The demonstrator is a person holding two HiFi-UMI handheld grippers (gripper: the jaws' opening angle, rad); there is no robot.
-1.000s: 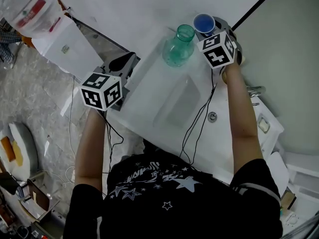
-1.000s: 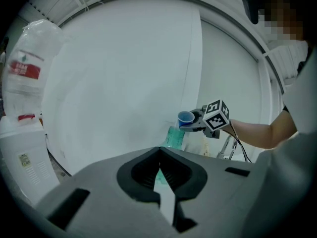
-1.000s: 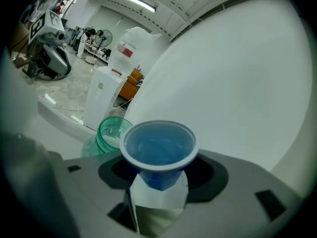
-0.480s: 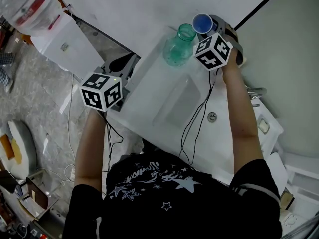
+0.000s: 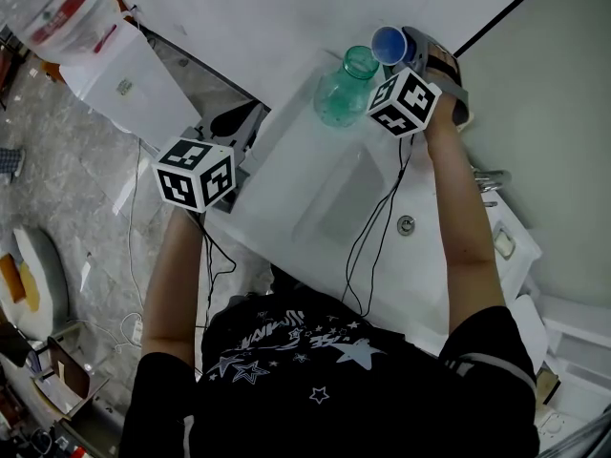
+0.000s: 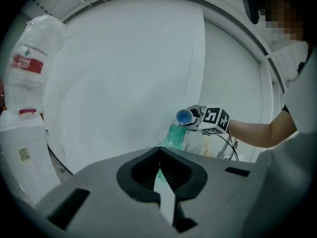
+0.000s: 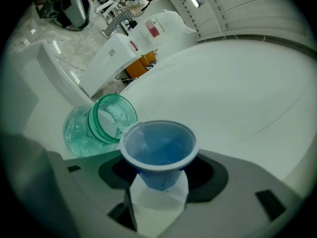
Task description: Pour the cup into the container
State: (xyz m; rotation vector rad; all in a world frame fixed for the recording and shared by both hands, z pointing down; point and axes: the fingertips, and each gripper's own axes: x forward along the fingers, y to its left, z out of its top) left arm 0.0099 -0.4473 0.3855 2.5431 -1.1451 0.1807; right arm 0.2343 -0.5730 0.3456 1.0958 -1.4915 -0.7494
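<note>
The right gripper point(image 7: 158, 182) has its fingers closed on the lower body of the blue cup point(image 7: 158, 148), one on each side. The cup is tipped over, with its open mouth facing back along the fingers. In the right gripper view its rim lies just beside the mouth of the green glass container point(image 7: 99, 125) and partly overlaps it. Whether the two touch cannot be told, and the cup's contents cannot be made out against its blue inside.

In the head view the cup point(image 5: 389, 43) sits just past the container point(image 5: 344, 89) on the person's right, with the right gripper point(image 5: 406, 48) and its marker cube point(image 5: 403, 103) beside the container's neck.

The container stands upright on the white tabletop point(image 5: 286, 27), mouth open.

The left gripper point(image 6: 159, 155) has its fingers closed tip to tip, with nothing between them. In the head view the left gripper point(image 5: 239, 114) is well apart from the container, on the person's left, at the tabletop's near edge. It is aimed toward the container point(image 6: 174, 135) and the cup point(image 6: 184, 116).
</note>
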